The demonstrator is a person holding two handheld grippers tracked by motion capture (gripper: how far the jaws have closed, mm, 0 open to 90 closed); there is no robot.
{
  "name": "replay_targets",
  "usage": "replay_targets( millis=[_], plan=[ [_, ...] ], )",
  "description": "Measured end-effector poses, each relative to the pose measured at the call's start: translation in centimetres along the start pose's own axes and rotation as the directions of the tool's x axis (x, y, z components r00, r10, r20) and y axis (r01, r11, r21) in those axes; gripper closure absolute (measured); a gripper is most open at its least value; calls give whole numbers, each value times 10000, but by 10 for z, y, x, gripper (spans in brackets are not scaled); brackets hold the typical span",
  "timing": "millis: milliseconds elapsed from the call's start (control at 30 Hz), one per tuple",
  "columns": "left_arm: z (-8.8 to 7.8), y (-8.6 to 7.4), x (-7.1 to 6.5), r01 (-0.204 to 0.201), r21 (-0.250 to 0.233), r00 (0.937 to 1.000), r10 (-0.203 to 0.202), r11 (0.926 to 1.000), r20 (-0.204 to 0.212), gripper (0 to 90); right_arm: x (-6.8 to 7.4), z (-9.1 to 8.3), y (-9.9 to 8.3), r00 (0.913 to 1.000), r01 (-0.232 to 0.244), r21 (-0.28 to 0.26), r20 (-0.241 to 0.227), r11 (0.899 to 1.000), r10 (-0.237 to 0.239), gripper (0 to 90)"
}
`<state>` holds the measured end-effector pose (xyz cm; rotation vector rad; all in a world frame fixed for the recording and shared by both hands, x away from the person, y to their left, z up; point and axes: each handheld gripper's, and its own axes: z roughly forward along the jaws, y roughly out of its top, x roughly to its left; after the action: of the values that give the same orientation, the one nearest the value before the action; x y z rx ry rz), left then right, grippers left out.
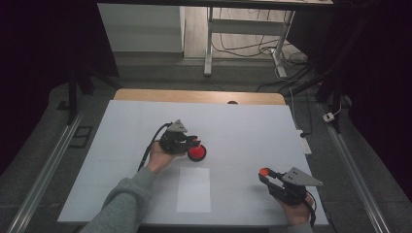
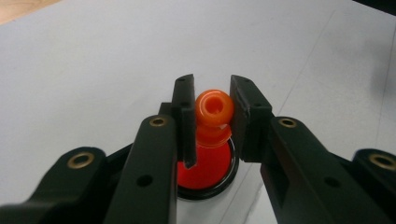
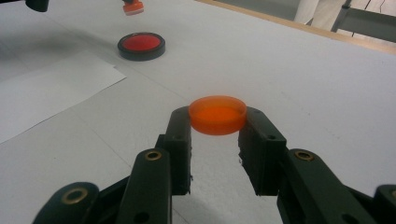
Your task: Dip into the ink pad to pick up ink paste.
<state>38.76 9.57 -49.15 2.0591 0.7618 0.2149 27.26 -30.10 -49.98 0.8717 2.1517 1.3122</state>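
Observation:
A round black case with a red pad point(image 1: 197, 153) lies on the white table near the middle. My left gripper point(image 1: 193, 143) hangs just above it, shut on a small orange knobbed stamp point(image 2: 214, 109); the red pad point(image 2: 205, 170) lies directly below the jaws. At the front right, my right gripper point(image 1: 265, 174) is shut on a flat round orange lid point(image 3: 217, 114), held level a little above the table. In the right gripper view, the red pad point(image 3: 141, 45) lies far off at the upper left, with the stamp point(image 3: 132, 7) above it.
A white sheet of paper point(image 1: 194, 189) lies on the table between the two hands, near the front edge. A wooden strip point(image 1: 199, 96) runs along the table's far edge. A white power strip point(image 1: 304, 143) sits off the right side.

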Motion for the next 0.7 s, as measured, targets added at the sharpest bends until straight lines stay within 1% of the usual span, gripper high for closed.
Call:
replay_targets(
  millis=[133, 200, 267, 433, 533, 700],
  plan=[
    [6, -5, -1, -29, 121, 9999, 28, 9999, 140, 721, 0, 0, 0, 10000, -30, -6, 31, 10000, 30, 644],
    [9, -7, -2, -82, 272, 10000, 80, 9996, 46, 721, 0, 0, 0, 10000, -31, 1, 52, 10000, 31, 644],
    [10, -7, -1, -33, 262, 9999, 30, 9997, 99, 721, 0, 0, 0, 10000, -28, -8, 49, 10000, 28, 644],
    [12, -6, -4, -119, 274, 9999, 119, 9996, 31, 721, 0, 1, -1, 10000, 6, 36, 1, 10000, -6, 644],
    [14, -7, -5, -72, 285, 10000, 70, 9996, 56, 721, 0, 1, -1, 10000, 31, 38, -30, 10000, -31, 644],
    [18, -8, -5, -140, 448, 9999, 140, 9989, -3, 721, 0, 1, -1, 10000, 27, 27, -32, 10000, -27, 644]
  ],
)
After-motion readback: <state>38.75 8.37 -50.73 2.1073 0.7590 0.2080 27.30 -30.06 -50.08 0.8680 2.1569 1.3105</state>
